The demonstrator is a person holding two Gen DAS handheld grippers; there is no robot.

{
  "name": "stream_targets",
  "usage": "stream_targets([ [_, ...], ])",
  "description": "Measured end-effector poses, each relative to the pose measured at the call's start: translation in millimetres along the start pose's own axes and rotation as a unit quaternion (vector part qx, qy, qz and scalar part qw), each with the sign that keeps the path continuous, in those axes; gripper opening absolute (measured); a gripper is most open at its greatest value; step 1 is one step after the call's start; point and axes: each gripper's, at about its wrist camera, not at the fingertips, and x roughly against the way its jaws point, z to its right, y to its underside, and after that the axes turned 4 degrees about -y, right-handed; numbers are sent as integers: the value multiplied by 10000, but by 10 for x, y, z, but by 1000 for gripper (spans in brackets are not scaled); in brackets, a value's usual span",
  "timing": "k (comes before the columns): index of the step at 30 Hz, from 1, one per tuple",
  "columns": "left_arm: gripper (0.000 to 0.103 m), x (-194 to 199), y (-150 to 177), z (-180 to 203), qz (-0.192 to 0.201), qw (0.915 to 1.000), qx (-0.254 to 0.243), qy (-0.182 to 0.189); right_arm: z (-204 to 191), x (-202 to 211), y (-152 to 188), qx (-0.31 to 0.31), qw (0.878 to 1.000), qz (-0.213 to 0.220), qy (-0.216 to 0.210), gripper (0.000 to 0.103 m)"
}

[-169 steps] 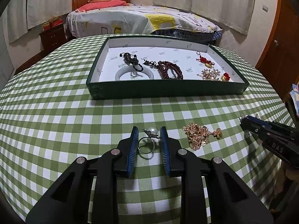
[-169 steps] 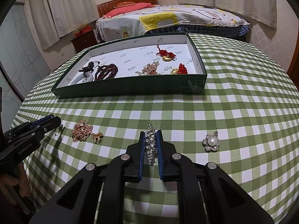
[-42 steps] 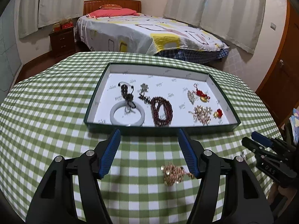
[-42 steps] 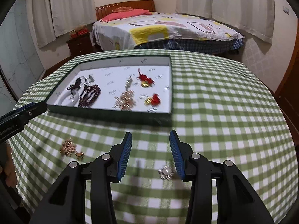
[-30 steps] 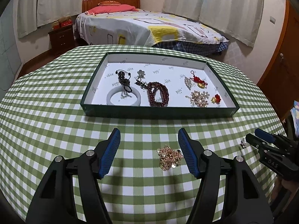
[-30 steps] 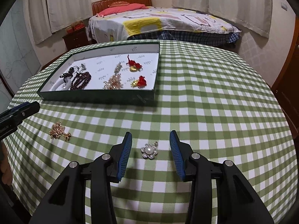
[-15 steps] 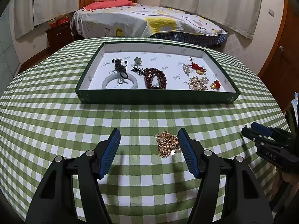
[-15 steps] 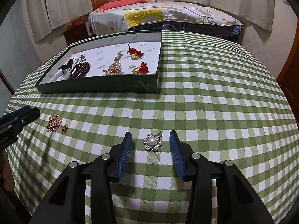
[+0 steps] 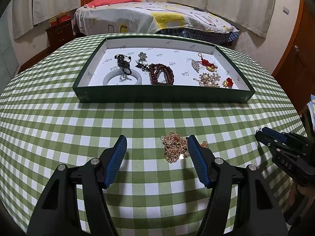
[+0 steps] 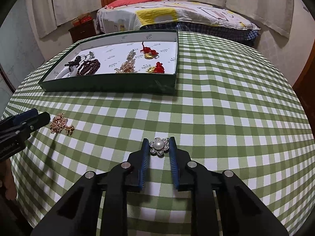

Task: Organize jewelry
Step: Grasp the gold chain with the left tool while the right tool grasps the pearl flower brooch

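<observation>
A pearl flower brooch (image 10: 158,145) lies on the green checked tablecloth between the fingers of my right gripper (image 10: 159,140). Its jaws are closing and both pads touch the brooch's petals. A heap of gold chain jewelry (image 9: 174,147) lies on the cloth inside my open left gripper (image 9: 156,138), close against the right-hand finger (image 9: 194,147) and far from the other. The dark green tray (image 9: 163,96) with a white lining stands further back. In the right wrist view the gold chain (image 10: 59,125) sits just past the left gripper (image 10: 29,121).
The tray (image 10: 110,86) holds a white bangle (image 9: 122,78), dark red beads (image 9: 161,74), red knot charms (image 9: 206,64) and other pieces. The round table drops off at the near and side edges. A bed (image 9: 157,21) stands behind it.
Both grippers have come down closer to the cloth. The right jaws have narrowed onto the pearl brooch. The gold chain now lies between the left fingers, which stay wide.
</observation>
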Motion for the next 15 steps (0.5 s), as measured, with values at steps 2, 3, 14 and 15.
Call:
stream_targets([
  [2,63,-12,6,6,-18,10000,-12,4,-27,16,-5,21,10000,24,-22,21],
  [3,63,-16,7,11,-22,10000,-21,4,-43,26,-7,42,10000,42,-30,21],
  [14,63,-113,34,110,-118,9997,-155,113,-133,72,-33,173,9997,73,-175,21],
  [15,63,-128,39,107,-142,9997,-150,118,-138,75,-34,174,9996,73,-196,21],
])
